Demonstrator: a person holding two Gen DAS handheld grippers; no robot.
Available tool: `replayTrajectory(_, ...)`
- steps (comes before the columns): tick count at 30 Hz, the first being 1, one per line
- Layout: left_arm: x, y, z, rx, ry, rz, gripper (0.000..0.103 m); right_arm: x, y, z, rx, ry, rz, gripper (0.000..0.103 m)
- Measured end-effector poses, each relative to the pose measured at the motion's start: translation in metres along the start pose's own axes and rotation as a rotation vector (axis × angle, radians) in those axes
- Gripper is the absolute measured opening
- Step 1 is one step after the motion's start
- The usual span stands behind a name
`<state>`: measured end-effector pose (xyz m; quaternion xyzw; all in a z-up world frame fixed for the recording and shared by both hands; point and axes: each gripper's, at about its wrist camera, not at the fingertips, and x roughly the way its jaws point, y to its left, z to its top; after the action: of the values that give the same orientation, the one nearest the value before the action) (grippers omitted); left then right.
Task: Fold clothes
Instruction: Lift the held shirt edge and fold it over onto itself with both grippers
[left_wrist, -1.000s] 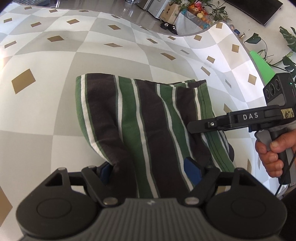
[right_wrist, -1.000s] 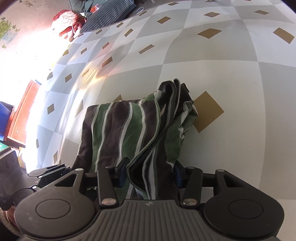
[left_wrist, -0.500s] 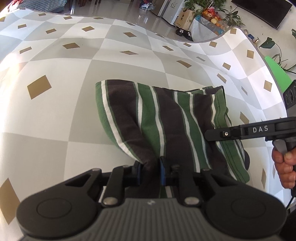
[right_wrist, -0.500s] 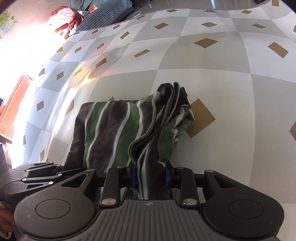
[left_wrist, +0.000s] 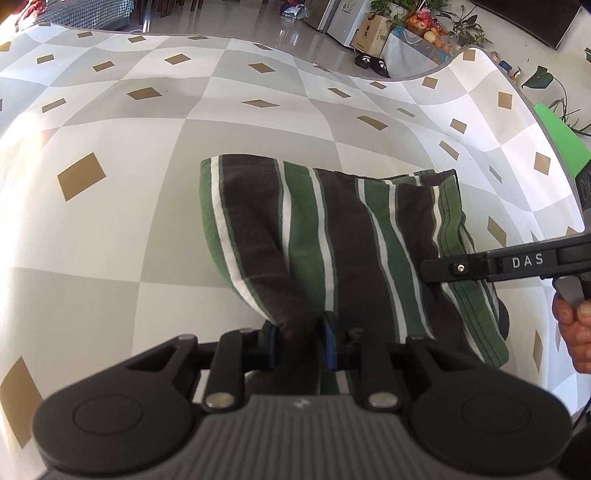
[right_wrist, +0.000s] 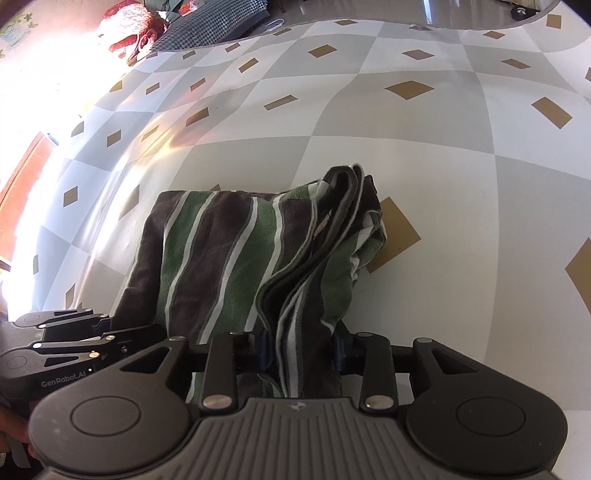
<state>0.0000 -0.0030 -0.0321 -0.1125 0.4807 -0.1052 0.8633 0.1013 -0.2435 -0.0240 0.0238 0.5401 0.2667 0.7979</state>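
Note:
A folded garment (left_wrist: 332, 229) with green, black and white stripes lies on the checked tablecloth (left_wrist: 184, 110). My left gripper (left_wrist: 301, 345) pinches the garment's near left corner between its blue pads, and its jaws are opening slightly. My right gripper (right_wrist: 301, 349) grips the bunched, layered right edge of the garment (right_wrist: 221, 251); its jaws are opening a little too, with cloth filling the gap. The right tool's black body (left_wrist: 517, 262) and the hand (left_wrist: 576, 325) holding it show at the right of the left wrist view. The left tool (right_wrist: 74, 332) shows at the lower left of the right wrist view.
The table's far edge (left_wrist: 332, 70) curves across the top; beyond it are floor, a cardboard box (left_wrist: 373, 27) and plants. A green object (left_wrist: 557, 136) stands at the right. A red bundle (right_wrist: 129, 22) and a houndstooth cushion (right_wrist: 214, 18) lie past the far left corner.
Both grippers went from wide open around the garment's near edge to closed on it. The cloth between each pair of pads is now bunched and drawn up.

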Motion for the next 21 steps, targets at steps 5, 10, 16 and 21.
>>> replayTrajectory(5,0.001,-0.006,-0.001,0.037,-0.019,0.03,0.015,0.0,0.004,-0.001,-0.023,-0.01,-0.015,0.03)
replayTrajectory(10,-0.004,-0.011,0.0,0.046,-0.049,0.067,0.012,-0.006,0.018,0.001,-0.099,-0.05,-0.062,0.025)
replayTrajectory(16,-0.022,-0.026,0.001,0.112,-0.12,0.121,0.011,-0.027,0.037,0.0,-0.161,-0.122,-0.086,0.024)
replayTrajectory(21,-0.038,-0.032,-0.001,0.122,-0.147,0.149,0.011,-0.041,0.047,-0.005,-0.184,-0.159,-0.093,0.024)
